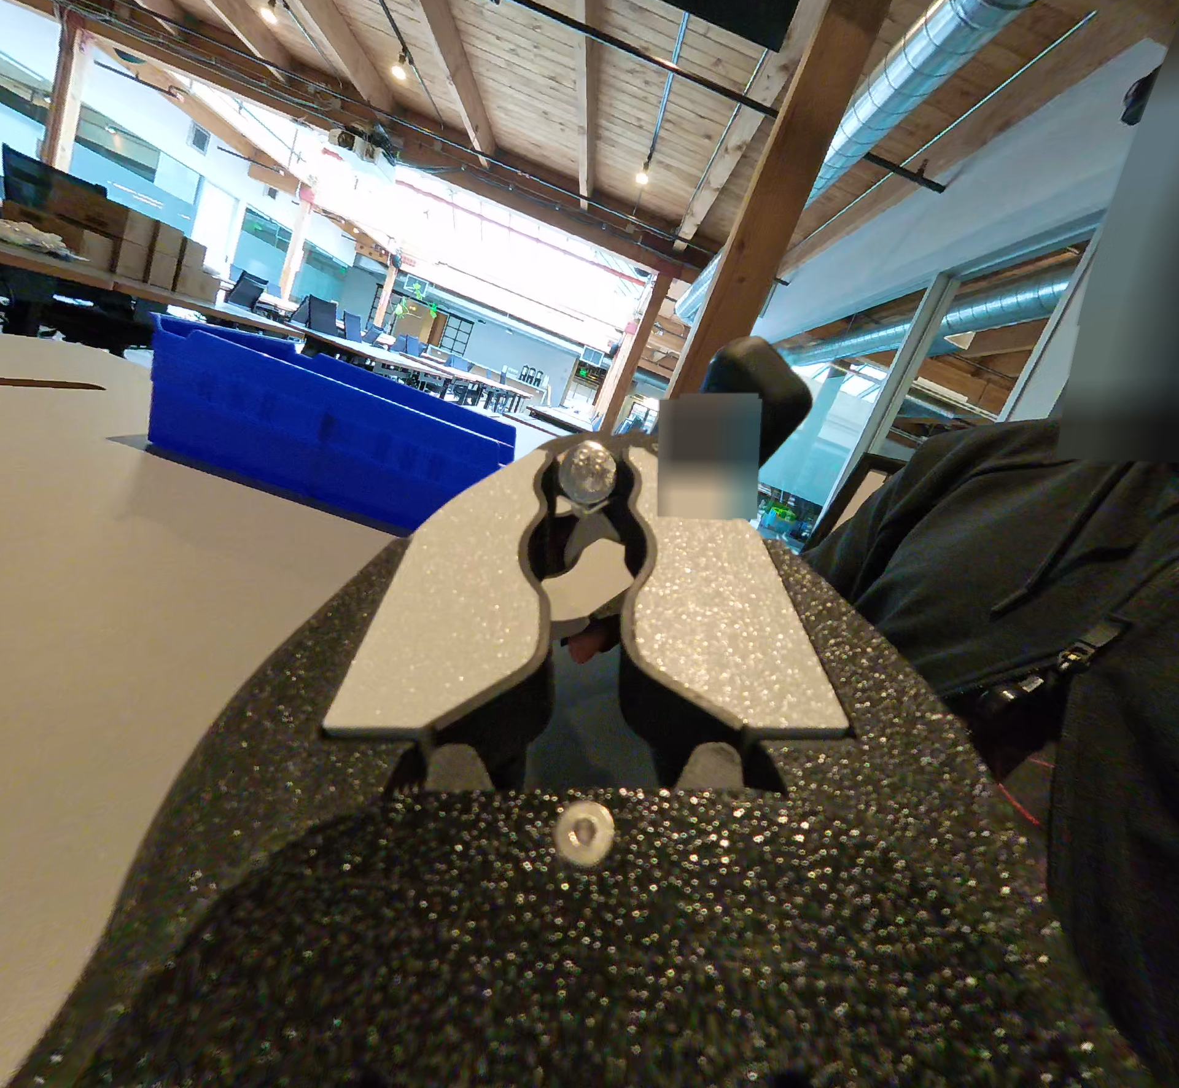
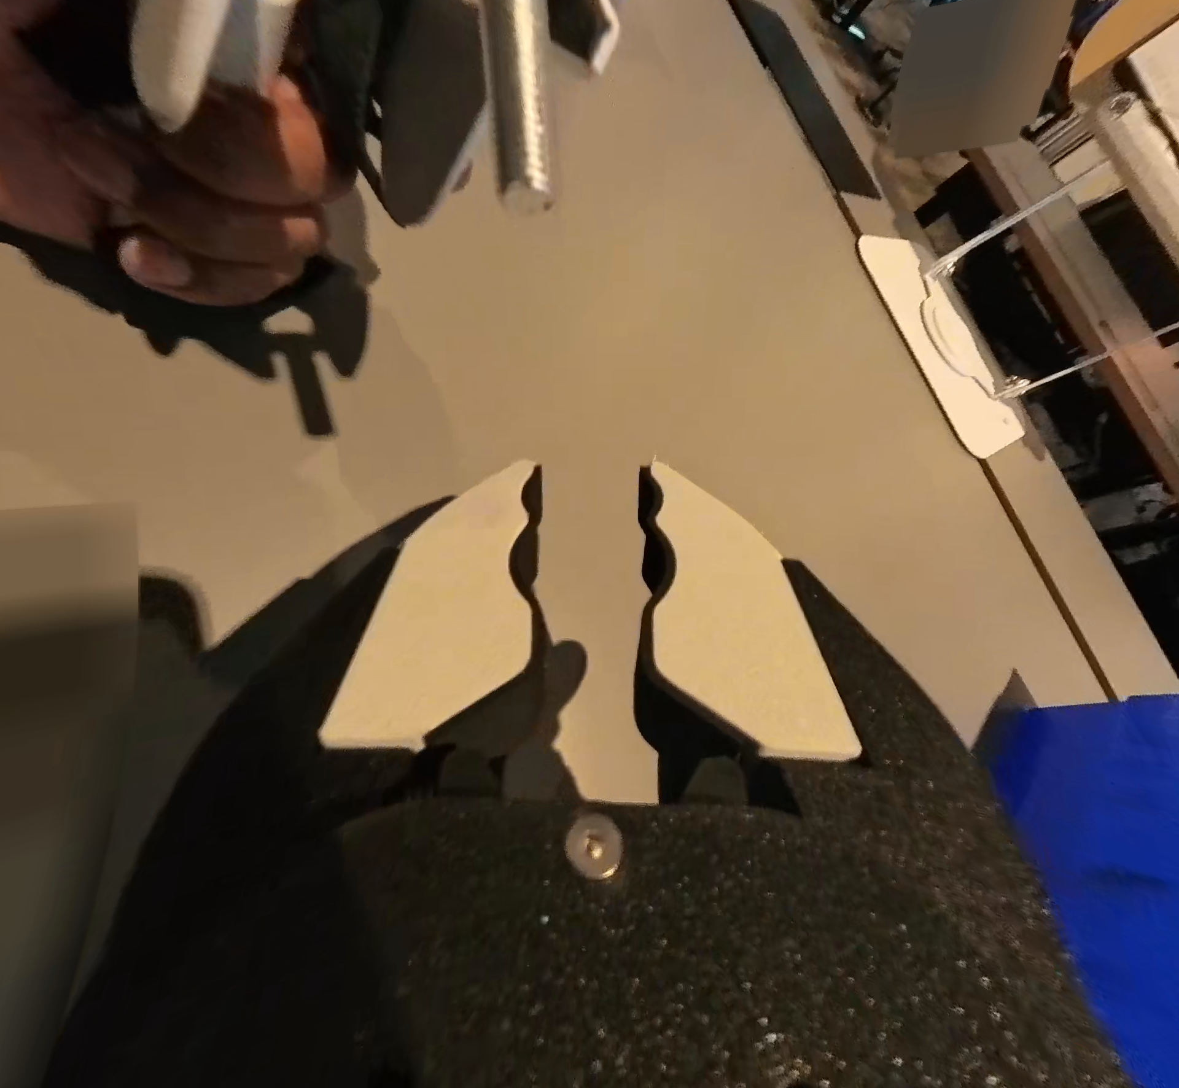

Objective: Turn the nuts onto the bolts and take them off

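Note:
In the left wrist view my left gripper (image 1: 588, 459) is shut on a silver bolt (image 1: 587, 474), whose rounded head shows between the fingertips. In the right wrist view the same bolt (image 2: 523, 100) hangs at the top with its threaded shaft pointing down over the table, and a hand (image 2: 191, 164) holds that gripper's handle. My right gripper (image 2: 590, 474) is open and empty, below the bolt's end and apart from it, over the grey table (image 2: 638, 324). No nut is visible in either view.
A blue bin (image 1: 319, 419) stands on the table (image 1: 127, 547) behind the left gripper. Another blue bin edge (image 2: 1084, 834) is at lower right. A white plate with a clear stand (image 2: 925, 343) sits at the table's right edge. A person in a dark jacket (image 1: 1021, 547) is at right.

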